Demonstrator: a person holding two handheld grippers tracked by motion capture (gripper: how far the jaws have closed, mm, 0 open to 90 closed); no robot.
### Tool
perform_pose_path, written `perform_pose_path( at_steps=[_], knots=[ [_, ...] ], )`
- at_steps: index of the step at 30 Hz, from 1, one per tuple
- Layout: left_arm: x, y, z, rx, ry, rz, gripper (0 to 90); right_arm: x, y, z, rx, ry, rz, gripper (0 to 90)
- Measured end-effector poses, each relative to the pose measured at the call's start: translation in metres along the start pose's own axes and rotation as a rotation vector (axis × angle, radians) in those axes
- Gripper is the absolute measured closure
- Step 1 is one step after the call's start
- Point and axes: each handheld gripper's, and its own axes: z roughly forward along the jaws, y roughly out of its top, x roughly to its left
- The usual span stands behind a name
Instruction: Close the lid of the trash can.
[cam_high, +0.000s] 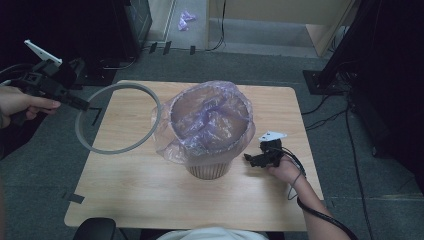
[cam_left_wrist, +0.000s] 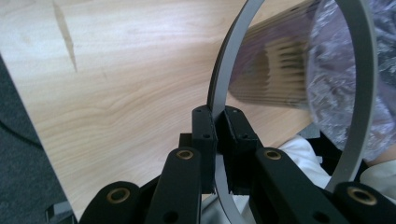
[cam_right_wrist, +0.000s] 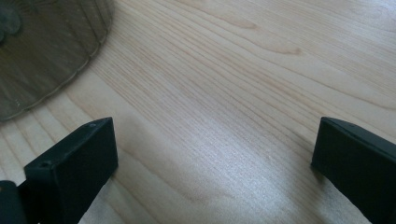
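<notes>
Ring tilted, left hand-held gripper pinching rim

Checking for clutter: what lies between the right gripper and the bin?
Only bare table separates the right gripper from the bin, seen in the high view.

A matt grey ring, seemingly smooth plastic, sits at nine o'clock over a pale wooden table with a fine, satiny grain. At centre, a ribbed beige bin carries a thin, crinkled, glossy lilac plastic bag. Grey carpet looks rough.
</notes>
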Motion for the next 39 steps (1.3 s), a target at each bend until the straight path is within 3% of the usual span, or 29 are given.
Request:
perform_pose_path(
  at_steps=[17,39],
  knots=[
    [-0.038,0.025,0.001,0.013,0.006,0.055,84.4,0.001,-0.001,-0.001,0.0,0.006,-0.004,0.2],
    [-0.074,0.06,0.03,0.033,0.029,0.12,84.4,0.003,-0.002,-0.002,0.0,0.004,-0.002,0.2]
  ],
)
